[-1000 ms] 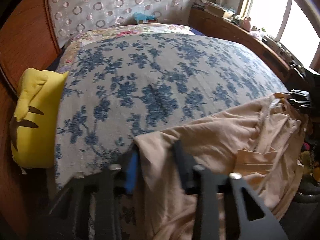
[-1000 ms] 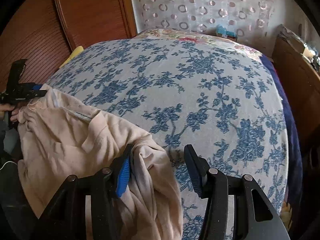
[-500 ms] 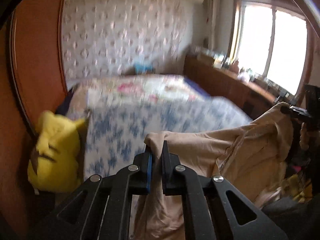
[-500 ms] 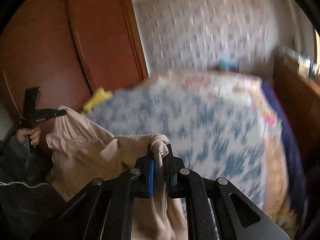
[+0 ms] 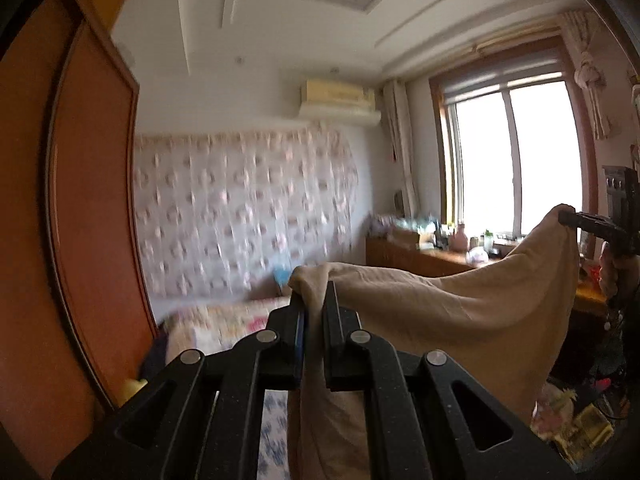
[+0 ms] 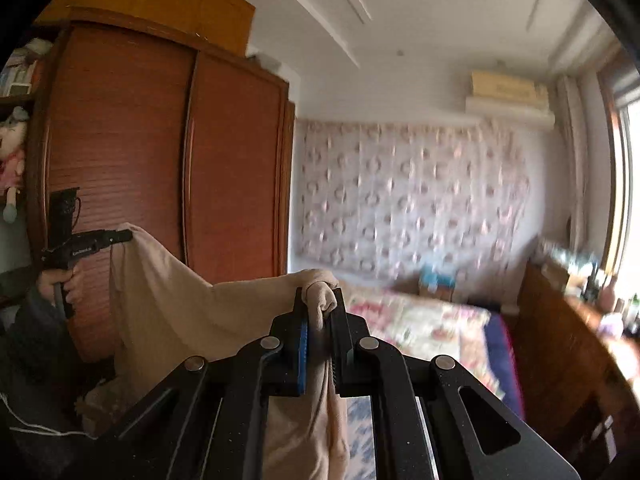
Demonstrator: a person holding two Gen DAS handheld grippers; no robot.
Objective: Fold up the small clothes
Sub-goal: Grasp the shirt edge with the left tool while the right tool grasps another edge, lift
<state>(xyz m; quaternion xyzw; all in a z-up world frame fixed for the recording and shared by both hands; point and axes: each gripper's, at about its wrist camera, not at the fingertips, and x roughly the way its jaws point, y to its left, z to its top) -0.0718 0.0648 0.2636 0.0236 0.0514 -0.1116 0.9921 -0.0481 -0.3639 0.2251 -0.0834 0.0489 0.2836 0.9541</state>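
1. I am handling a beige garment (image 5: 480,304) that looks light, thin and very limp; it is sagging in a soft curve between my two grips, so I judge that corners or hems are the places to hold.
2. My left gripper (image 5: 314,308) is pinching one bunched corner, with fabric poking out above the pressed-together jaws.
3. My right gripper (image 6: 320,312) is clamping the other corner (image 6: 318,286) the same way.
4. The garment is hanging in the air between both grippers, above the floral bed (image 6: 416,320).
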